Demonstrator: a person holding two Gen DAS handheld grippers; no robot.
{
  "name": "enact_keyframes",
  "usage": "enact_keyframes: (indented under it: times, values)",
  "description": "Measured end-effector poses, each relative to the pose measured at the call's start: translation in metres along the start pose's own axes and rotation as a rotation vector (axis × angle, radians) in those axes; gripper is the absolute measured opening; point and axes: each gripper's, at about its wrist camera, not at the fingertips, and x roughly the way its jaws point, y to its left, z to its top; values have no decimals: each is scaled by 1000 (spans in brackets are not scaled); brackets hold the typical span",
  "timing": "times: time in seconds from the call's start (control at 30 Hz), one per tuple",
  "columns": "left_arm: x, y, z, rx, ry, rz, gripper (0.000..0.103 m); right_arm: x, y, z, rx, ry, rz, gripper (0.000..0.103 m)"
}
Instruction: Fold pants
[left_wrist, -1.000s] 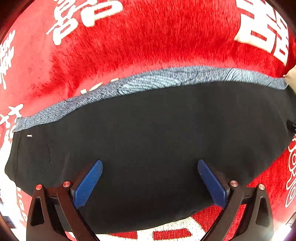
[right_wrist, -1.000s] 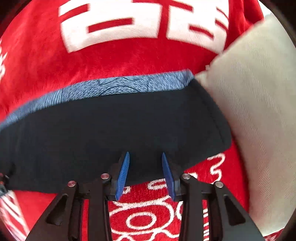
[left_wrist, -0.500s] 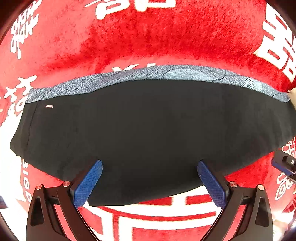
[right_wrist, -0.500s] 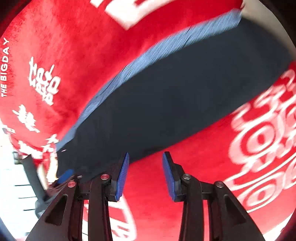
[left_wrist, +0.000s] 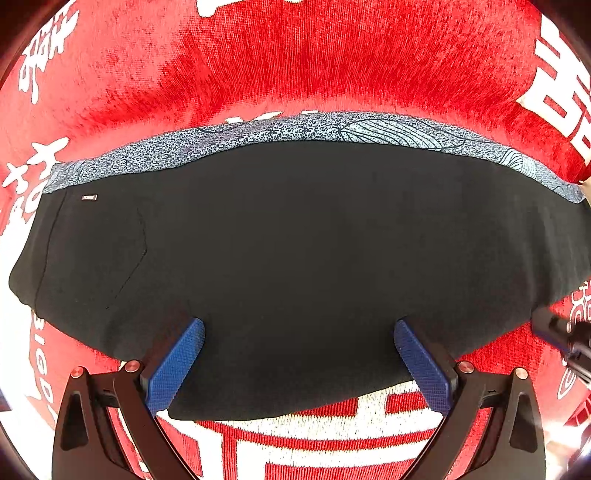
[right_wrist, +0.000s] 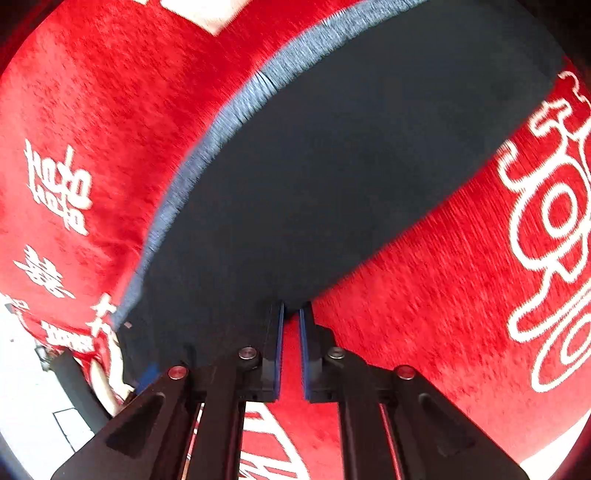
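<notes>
My left gripper hangs wide open over the black pants, which lie flat on the red blanket, patterned grey band along their far edge. My right gripper is nearly closed at the pants' near edge; whether it pinches cloth, I can't tell.

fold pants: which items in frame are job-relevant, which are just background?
Job:
- black pants with blue-grey patterned waistband, lying flat
- left gripper, jaws wide, over the near edge
- right gripper, jaws nearly closed at the pants' edge

Background:
- red plush cloth with white characters, under the pants
</notes>
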Motion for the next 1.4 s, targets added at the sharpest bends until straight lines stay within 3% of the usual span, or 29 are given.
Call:
enact_keyframes:
  times: [0.1,0.17,0.2,0.23,0.33,0.47,0.53,0.63,0.73,0.93,1.1,1.23,1.4]
  values:
    - [4,2,3,-6,3,4,103,-17,6,-6,-100,-17,-88,14]
    - [7,2,5,-3,1,6,103,-30,17,-5,-190,-73,-140,38]
    - [9,3,6,-1,1,7,103,-34,22,-2,-228,-104,-170,58]
    - [11,3,8,0,3,6,103,-39,29,2,-280,-148,-201,66]
    - [13,4,9,3,7,5,103,-36,44,14,-396,-195,-275,66]
    - [14,4,10,10,4,10,103,-5,35,30,-380,-119,-290,67]
    - [13,3,9,15,4,16,103,-8,30,32,-360,-150,-238,73]
    - [12,2,9,25,0,20,103,-12,24,34,-320,-156,-190,73]
    - [11,1,10,21,18,16,103,-14,24,36,-332,-142,-161,81]
    - [15,-1,16,34,49,9,103,-12,27,37,-341,-134,-137,86]
    - [18,-1,21,35,67,8,103,-14,22,39,-324,-146,-59,86]
    - [19,-3,25,28,75,15,103,-25,9,37,-233,-171,29,86]
    - [3,-29,33,70,56,81,103,-40,-10,26,-142,-190,84,86]
